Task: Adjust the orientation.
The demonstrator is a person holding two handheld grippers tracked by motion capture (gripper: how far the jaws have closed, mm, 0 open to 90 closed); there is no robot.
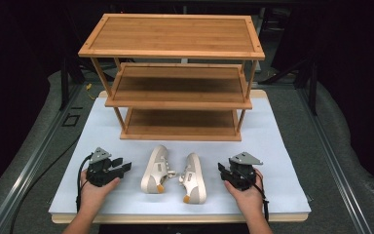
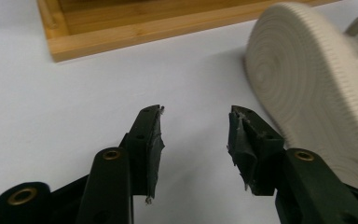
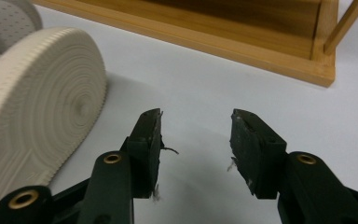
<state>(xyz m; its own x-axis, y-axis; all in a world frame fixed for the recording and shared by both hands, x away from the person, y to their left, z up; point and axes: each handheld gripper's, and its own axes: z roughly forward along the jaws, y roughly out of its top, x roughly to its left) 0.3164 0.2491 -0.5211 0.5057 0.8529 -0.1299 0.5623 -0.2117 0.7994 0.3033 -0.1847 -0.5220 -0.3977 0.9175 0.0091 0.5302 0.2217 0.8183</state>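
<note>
**A:** Where the forearms come in at the bottom of the high view, what sits nearest?

**B:** Two hands, one gripper each. Left gripper (image 1: 124,167) at lower left, right gripper (image 1: 221,168) at lower right, both resting on the white board (image 1: 277,146) and pointing inward. Grey three-cornered plate on top of each.

**A:** Jaws?

**B:** Released, both. In the left gripper view the black jaws stand apart with bare white surface between them; same in the right gripper view. Nothing grasped. Frayed black tape on the pads.

**A:** Between the grippers?

**B:** A pair of off-white shoes at lower centre, lying on their sides, uppers facing each other. Left shoe (image 1: 155,168) and right shoe (image 1: 194,177), close together, toes toward the rack. Each has a small orange patch at the heel end. Left gripper view: ribbed sole of the left shoe (image 2: 307,84) at upper right, just beside the right-hand jaw. Right gripper view: ribbed sole of the right shoe (image 3: 32,102) at left, near the left-hand jaw.

**A:** Any brand or writing?

**B:** None I can read; too small and blurred.

**A:** Farther back?

**B:** Bamboo shoe rack (image 1: 175,36), three shelves, upper centre, standing on the far half of the board. Shelves bare. Dark surroundings beyond.
</note>
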